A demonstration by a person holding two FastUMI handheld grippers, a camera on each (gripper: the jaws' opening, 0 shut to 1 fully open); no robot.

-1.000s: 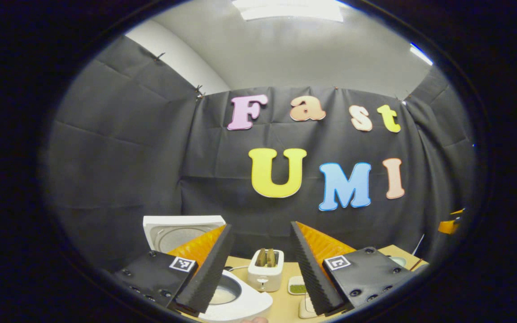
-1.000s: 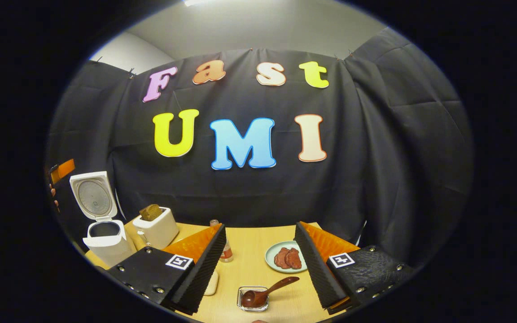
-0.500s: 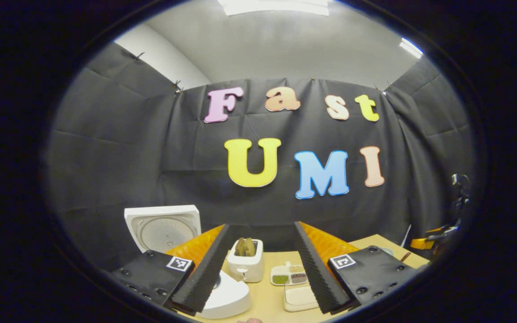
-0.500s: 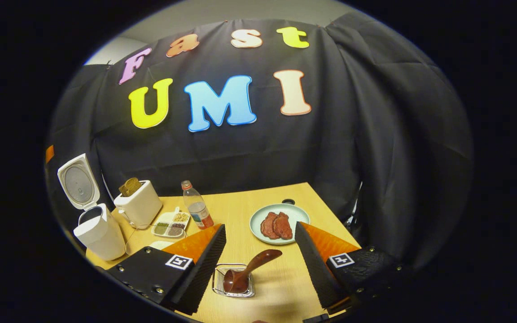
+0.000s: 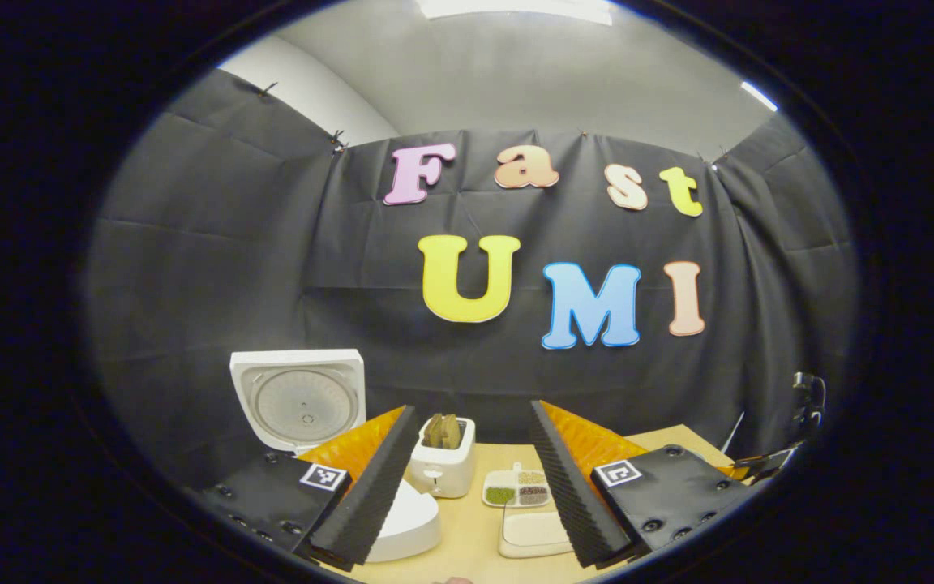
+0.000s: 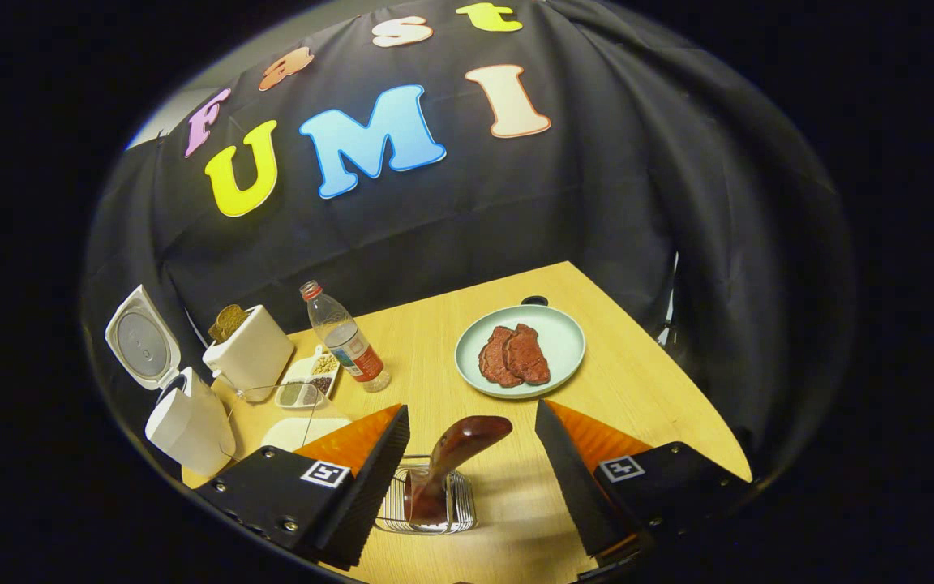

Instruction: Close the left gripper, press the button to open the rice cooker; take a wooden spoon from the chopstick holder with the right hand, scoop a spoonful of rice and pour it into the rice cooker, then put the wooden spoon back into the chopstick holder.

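The white rice cooker (image 5: 406,519) stands with its lid (image 5: 297,401) up, just beyond and left of my open left gripper (image 5: 471,414), which holds nothing. The cooker (image 6: 183,418) and its raised lid (image 6: 139,341) are also at the far left of the right gripper view. A dark wooden spoon (image 6: 455,450) stands bowl-down in a wire chopstick holder (image 6: 426,511) on the table. My right gripper (image 6: 471,410) is open above it; the handle's top rises between the fingers and touches neither. A white rectangular dish (image 6: 305,430) lies beside the cooker.
A white toaster (image 6: 252,353) with bread, a divided dish of grains (image 6: 305,381) and a plastic bottle (image 6: 345,337) stand behind the holder. A pale green plate (image 6: 556,337) carries two meat slices. The wooden table (image 6: 637,389) ends near the right wall.
The right gripper has tipped down and closed in on the holder, so the spoon handle now stands between its fingers. The left gripper has drifted slightly; the cooker lid stays up.
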